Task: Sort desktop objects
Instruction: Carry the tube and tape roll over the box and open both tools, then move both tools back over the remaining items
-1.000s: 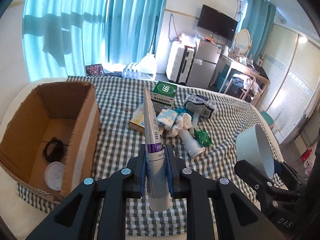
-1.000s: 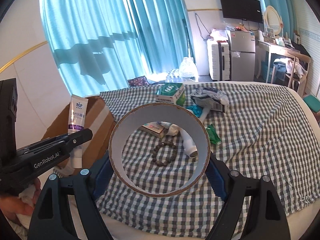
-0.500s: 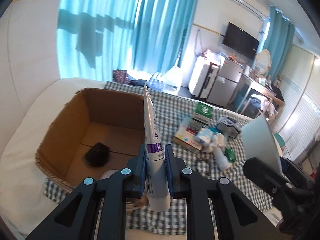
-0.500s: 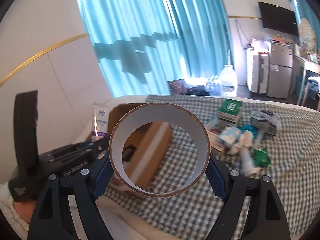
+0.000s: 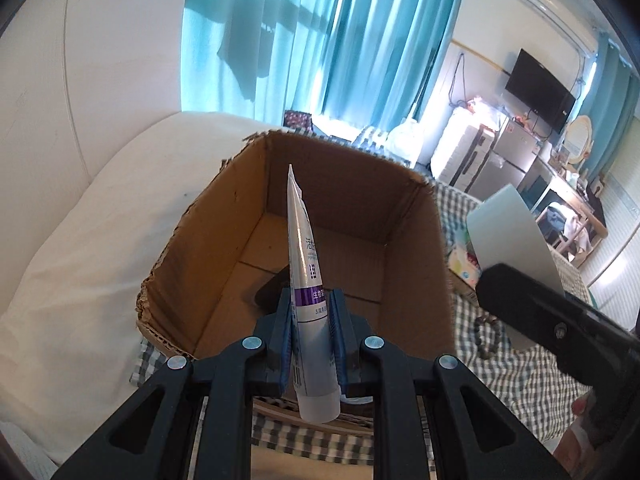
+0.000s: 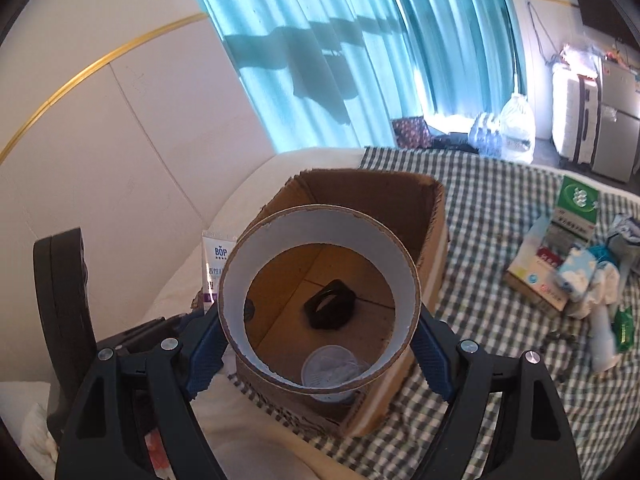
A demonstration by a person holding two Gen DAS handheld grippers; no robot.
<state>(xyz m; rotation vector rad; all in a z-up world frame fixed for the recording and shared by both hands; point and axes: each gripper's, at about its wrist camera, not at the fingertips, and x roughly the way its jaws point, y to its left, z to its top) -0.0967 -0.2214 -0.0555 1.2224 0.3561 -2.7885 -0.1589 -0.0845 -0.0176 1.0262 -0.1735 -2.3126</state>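
My left gripper (image 5: 310, 340) is shut on a white and purple toothpaste tube (image 5: 306, 272), held upright over the near edge of an open cardboard box (image 5: 412, 200). My right gripper (image 6: 318, 344) is shut on a wide tape roll (image 6: 320, 224) with a white inner face, held above the same box (image 6: 436, 240). Through the roll I see a black object (image 6: 330, 308) and a clear round lid (image 6: 334, 368) on the box floor. The tube also shows in the right wrist view (image 6: 214, 268), and the roll in the left wrist view (image 5: 508, 232).
The box stands on a green checked cloth (image 6: 500, 208) next to a white cushion (image 5: 80, 248). A pile of items lies to the right: a green and white box (image 6: 576, 204), tissue packs (image 6: 576, 272), a bead bracelet (image 5: 488, 338).
Both grippers have moved left, away from the item pile, and now hang over the cardboard box. The tube and the tape roll stay gripped.
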